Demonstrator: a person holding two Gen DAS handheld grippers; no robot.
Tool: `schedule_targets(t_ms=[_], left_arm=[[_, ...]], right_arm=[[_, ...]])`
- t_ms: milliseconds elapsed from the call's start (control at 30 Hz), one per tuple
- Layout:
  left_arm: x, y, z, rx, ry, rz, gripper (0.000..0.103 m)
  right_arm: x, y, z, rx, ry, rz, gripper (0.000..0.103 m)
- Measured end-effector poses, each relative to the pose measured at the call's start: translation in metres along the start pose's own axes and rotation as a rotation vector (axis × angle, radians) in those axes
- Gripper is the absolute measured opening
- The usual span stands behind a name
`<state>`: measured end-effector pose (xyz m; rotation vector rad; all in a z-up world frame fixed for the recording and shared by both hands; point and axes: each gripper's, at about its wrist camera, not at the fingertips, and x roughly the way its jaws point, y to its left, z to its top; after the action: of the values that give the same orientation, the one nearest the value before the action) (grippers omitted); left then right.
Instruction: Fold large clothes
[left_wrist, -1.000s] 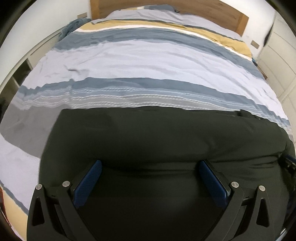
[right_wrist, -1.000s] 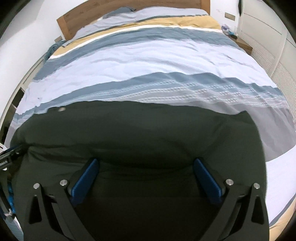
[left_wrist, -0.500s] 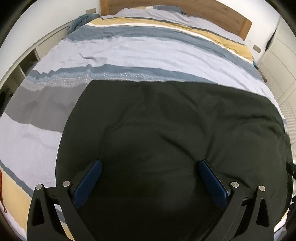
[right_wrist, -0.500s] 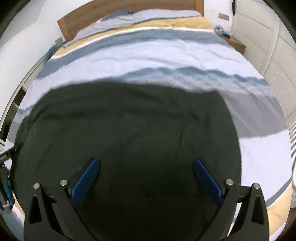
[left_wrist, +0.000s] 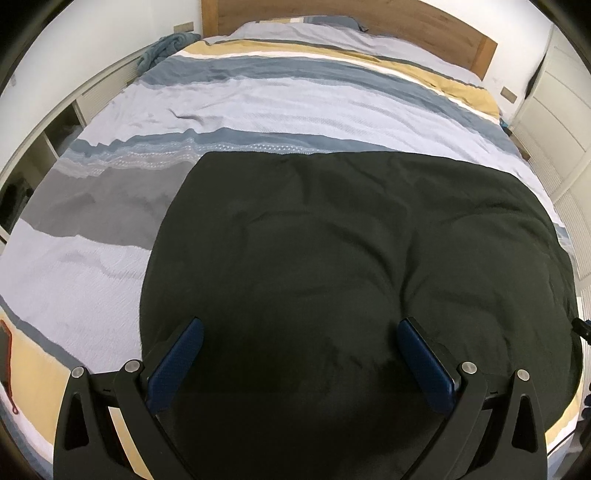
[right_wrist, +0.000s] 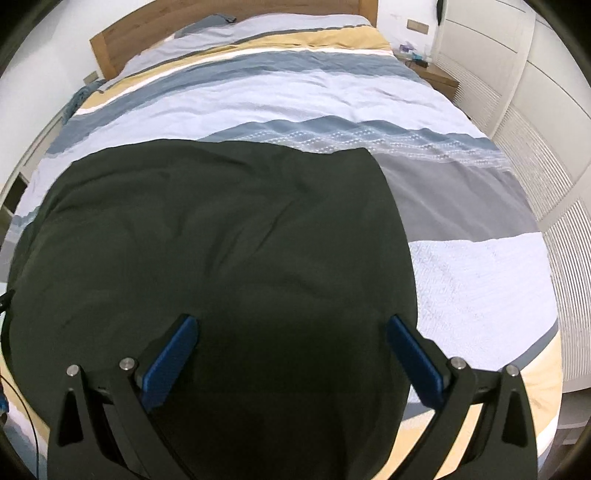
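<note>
Dark garment spread on the bed, both of my tongs wide and holding nothing.

I have the dark green garment (left_wrist: 351, 266) lying broad across the near half of the bed (left_wrist: 295, 110), its far edge running nearly straight along the grey-blue stripe of the cover. My left gripper (left_wrist: 299, 354) and right gripper (right_wrist: 291, 347) both hang above its near part, blue pads (left_wrist: 177, 354) splayed far apart, no cloth between them. I judge this the lull between folds: laid out, next fold not begun. Next I would need to pick a corner or side edge with each tong and close on a single layer. The cloth looks matte, soft and puffy, with shallow creases and billows; the striped cover beneath has a finely textured weave.
</note>
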<state>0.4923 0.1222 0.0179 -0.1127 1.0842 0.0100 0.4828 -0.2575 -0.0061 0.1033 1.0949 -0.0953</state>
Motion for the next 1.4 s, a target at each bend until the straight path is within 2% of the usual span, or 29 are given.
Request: schedule_targets(t_ms=[200,300,500,667,867,933,1033,1067,1133,1200,1300,1400], left_arm=[[-0.006,0.006,-0.007,-0.013,0.008,-0.016,0.103],[-0.012,0.021,-0.012,-0.034,-0.005,-0.041,0.103],[-0.012,0.074,-0.021,-0.13,0.016,-0.174,0.102],[-0.011,0.116,-0.022,-0.203,0.02,-0.248,0.102],[0.019,0.154,-0.022,-0.339,0.081,-0.432,0.102],[0.037,0.162,-0.023,-0.386,0.113,-0.52,0.102],[0.067,0.166,-0.025,-0.405,0.182,-0.588,0.102],[0.076,0.166,-0.025,-0.411,0.202,-0.62,0.102],[0.097,0.158,-0.025,-0.427,0.255,-0.759,0.102],[0.111,0.144,-0.023,-0.419,0.292,-0.858,0.102],[0.126,0.125,-0.022,-0.403,0.325,-0.925,0.102],[0.136,0.118,-0.021,-0.436,0.339,-0.996,0.102]], right_arm=[[-0.013,-0.015,-0.016,0.034,0.003,0.021,0.103],[-0.019,-0.03,-0.021,0.059,0.007,0.035,0.103],[-0.029,-0.065,-0.025,0.101,0.01,0.073,0.103],[-0.023,-0.081,-0.025,0.141,0.037,0.171,0.103],[0.013,-0.086,-0.029,0.235,0.127,0.351,0.103],[0.027,-0.086,-0.032,0.257,0.157,0.377,0.103],[0.054,-0.088,-0.035,0.299,0.207,0.435,0.103],[0.062,-0.09,-0.036,0.311,0.221,0.46,0.103],[0.078,-0.09,-0.038,0.325,0.254,0.52,0.103],[0.096,-0.091,-0.041,0.346,0.292,0.592,0.103],[0.117,-0.087,-0.046,0.356,0.322,0.674,0.103],[0.13,-0.081,-0.045,0.359,0.334,0.737,0.103]])
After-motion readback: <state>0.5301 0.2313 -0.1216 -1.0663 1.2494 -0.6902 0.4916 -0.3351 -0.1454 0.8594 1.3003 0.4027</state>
